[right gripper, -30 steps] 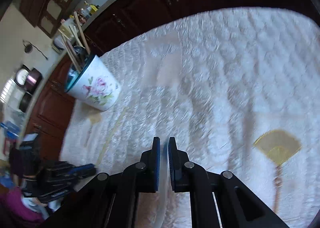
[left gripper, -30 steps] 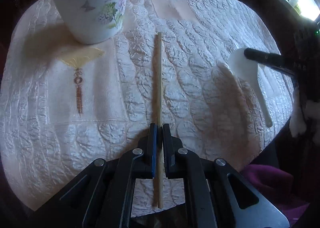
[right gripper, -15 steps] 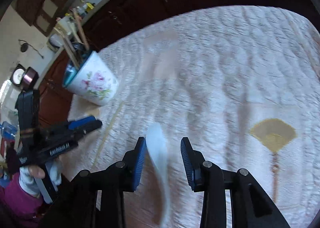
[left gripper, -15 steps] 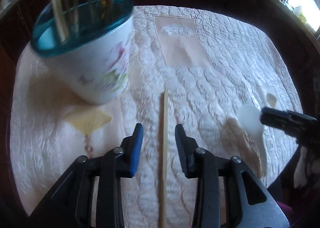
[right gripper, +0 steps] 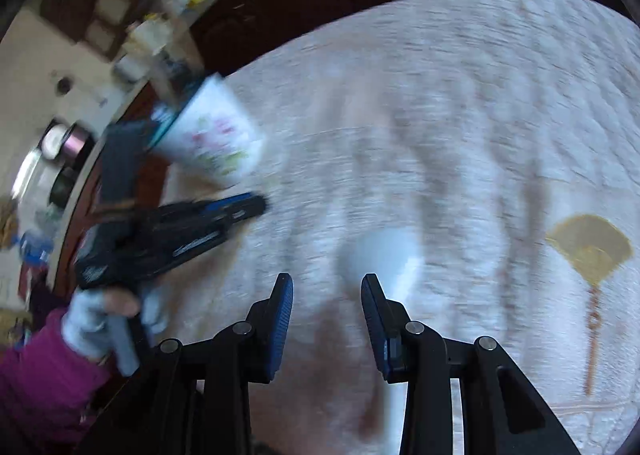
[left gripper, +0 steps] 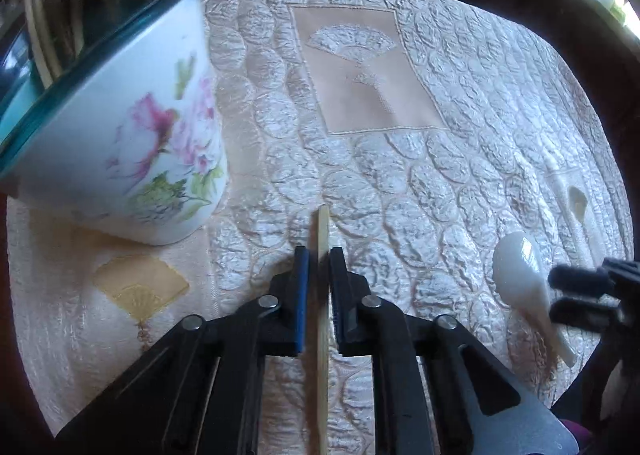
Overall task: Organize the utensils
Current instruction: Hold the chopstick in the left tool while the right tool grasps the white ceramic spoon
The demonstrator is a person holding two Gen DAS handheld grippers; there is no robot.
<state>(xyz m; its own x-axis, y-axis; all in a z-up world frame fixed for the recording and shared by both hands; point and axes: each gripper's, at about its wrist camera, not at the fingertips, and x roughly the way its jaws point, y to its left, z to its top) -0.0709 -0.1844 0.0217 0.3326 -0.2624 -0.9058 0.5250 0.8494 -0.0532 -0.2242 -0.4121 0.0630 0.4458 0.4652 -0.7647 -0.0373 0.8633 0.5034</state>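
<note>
Just right of the floral cup (left gripper: 120,159), the left gripper (left gripper: 318,267) pinches a thin, light, stiff chopstick (left gripper: 322,315) near its tip; farther right, the open right gripper (right gripper: 326,295) straddles a slick, breakable white spoon (left gripper: 524,283), best taken by the handle

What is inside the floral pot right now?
The floral pot holds several upright wooden sticks showing above its teal rim. Their lower ends and the pot's bottom are hidden by its wall.

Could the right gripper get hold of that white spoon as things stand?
Probably yes. The right gripper stands open over the white spoon, whose handle runs back between its fingers, with only quilted cloth around. The left gripper, closed on the chopstick, is off to the side.
</note>
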